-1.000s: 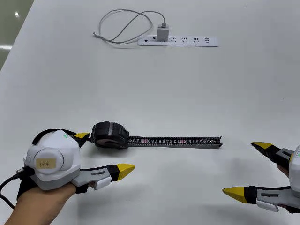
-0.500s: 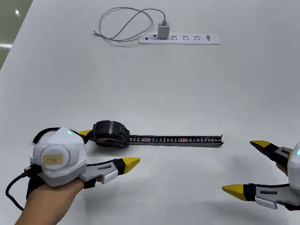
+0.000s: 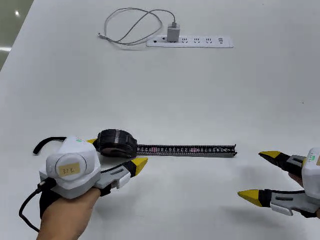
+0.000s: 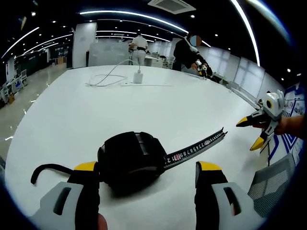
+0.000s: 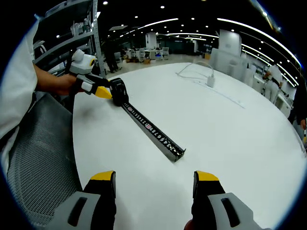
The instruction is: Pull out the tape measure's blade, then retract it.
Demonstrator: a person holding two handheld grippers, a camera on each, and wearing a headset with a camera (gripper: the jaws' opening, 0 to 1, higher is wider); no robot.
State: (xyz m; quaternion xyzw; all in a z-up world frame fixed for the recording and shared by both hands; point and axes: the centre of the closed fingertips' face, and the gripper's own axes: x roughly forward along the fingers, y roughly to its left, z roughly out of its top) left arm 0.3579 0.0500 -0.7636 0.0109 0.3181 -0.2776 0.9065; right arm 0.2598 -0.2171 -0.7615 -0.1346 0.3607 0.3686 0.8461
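White table (image 3: 210, 95) carries one black tape measure (image 3: 117, 143), its one blade (image 3: 187, 150) drawn out flat to the right of the case. The left gripper (image 3: 116, 152) has its two yellow-tipped jaws spread wide, the case between them and not clamped. The right gripper (image 3: 252, 174) hovers beyond the blade's far end, apart from it, with its jaws also spread and nothing between them. Far behind the tape measure lie one white power strip (image 3: 195, 42), one plugged-in charger (image 3: 173, 34) and one looped cable (image 3: 130, 25).

Power strip (image 3: 200, 42) behind tape measure (image 3: 117, 143)
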